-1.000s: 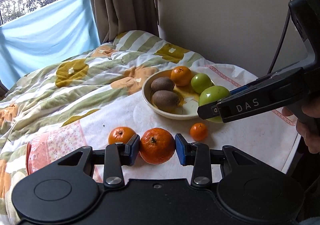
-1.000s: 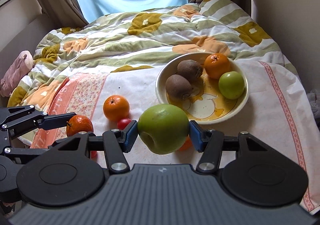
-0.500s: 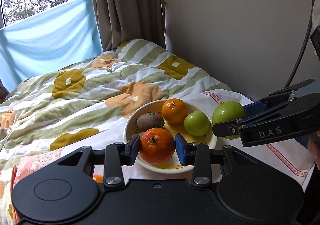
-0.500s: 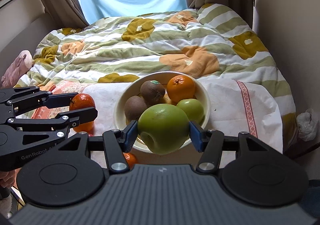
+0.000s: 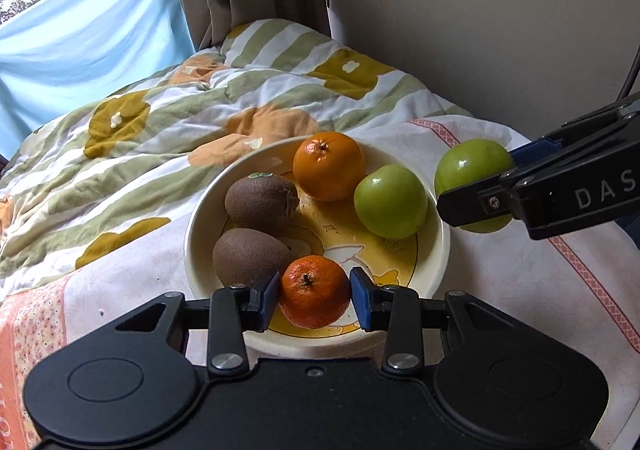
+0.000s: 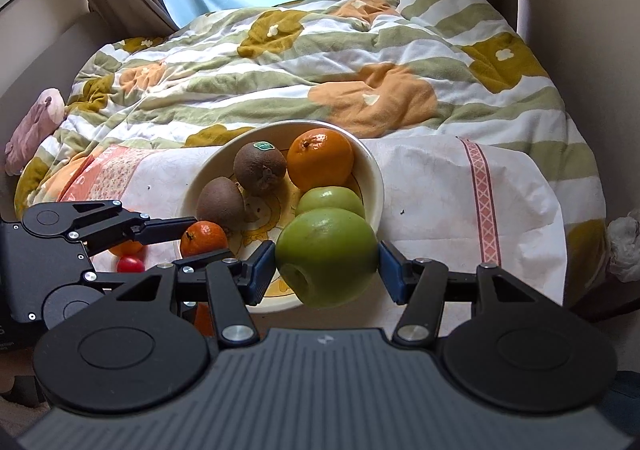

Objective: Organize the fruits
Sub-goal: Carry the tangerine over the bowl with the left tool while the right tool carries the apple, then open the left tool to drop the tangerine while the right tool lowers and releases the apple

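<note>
Nearest the left wrist camera, the left gripper (image 5: 314, 293) grips a small mandarin (image 5: 313, 291) over the bowl's (image 5: 436, 262) 6 o'clock edge, while the right gripper (image 6: 327, 266) clamps a large green apple (image 6: 326, 256) at its 3 o'clock rim. Farther in, the bowl holds two kiwis (image 5: 261, 197), one orange (image 5: 328, 165) and one green apple (image 5: 390, 201), so four fruits are placed and two await release. Outside it, at about 8 o'clock in the right view, one orange fruit (image 6: 127, 248) and a small red one (image 6: 130, 264) seem left.
</note>
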A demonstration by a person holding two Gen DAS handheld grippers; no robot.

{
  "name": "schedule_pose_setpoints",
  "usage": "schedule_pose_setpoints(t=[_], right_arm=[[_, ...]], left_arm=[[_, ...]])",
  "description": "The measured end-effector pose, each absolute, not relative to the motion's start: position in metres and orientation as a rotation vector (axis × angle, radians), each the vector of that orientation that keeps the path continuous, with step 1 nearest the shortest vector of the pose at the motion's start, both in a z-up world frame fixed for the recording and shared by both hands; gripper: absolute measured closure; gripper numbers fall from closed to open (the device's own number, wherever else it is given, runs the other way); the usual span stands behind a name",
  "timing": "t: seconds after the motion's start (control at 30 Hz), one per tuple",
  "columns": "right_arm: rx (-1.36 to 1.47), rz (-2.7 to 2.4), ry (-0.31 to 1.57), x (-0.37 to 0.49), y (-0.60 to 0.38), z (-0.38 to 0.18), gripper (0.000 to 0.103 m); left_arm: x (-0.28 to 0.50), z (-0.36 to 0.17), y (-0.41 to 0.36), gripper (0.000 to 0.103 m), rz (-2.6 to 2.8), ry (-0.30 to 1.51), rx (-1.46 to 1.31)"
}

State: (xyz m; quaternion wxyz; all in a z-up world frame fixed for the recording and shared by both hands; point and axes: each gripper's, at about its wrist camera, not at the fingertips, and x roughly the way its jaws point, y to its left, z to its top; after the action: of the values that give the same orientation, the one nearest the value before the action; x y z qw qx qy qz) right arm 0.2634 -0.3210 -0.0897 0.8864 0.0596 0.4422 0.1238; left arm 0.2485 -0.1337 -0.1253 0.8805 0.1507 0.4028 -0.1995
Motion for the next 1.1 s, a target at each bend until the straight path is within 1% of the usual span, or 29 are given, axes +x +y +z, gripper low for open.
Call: schedule_pose_setpoints(t=[0.2,0.27,0.3,0.33,0.37,0.4,0.73,1.1], right_arm=[[0.138,0.267,0.927,0.269,-0.322,-0.095,0.033],[0.137,0.267,0.926,0.269,-0.322,-0.095,0.033],[0.137,0.266,0.925,0.269,-0.322,-0.095,0.033],[0.137,0.265,0.925,0.269,-0.322,-0.095,0.033],[0.137,0.265,0.926,0.269,-0.322,-0.095,0.033],[0.137,0.265,0.926,0.269,-0.322,-0.095,0.033],[0.143,0.266,0.916,0.266,-0.318,-0.094,0.033],[0.128,0.278,0.904,0.261,-0.283,-0.1,0.033]], left_arm=[[0.253,-0.135,-0.139,0.06,-0.414,0.865,0.34],[0.252,-0.136,-0.138,0.056,-0.413,0.866,0.334],[0.252,-0.134,-0.138,0.042,-0.412,0.861,0.329],[0.25,-0.133,-0.136,0.023,-0.412,0.854,0.326],[0.248,-0.13,-0.135,0.016,-0.406,0.839,0.325],[0.245,-0.127,-0.134,0.011,-0.402,0.822,0.326],[0.224,-0.109,-0.111,0.011,-0.363,0.819,0.287],[0.205,-0.093,-0.08,0.01,-0.291,0.805,0.244]])
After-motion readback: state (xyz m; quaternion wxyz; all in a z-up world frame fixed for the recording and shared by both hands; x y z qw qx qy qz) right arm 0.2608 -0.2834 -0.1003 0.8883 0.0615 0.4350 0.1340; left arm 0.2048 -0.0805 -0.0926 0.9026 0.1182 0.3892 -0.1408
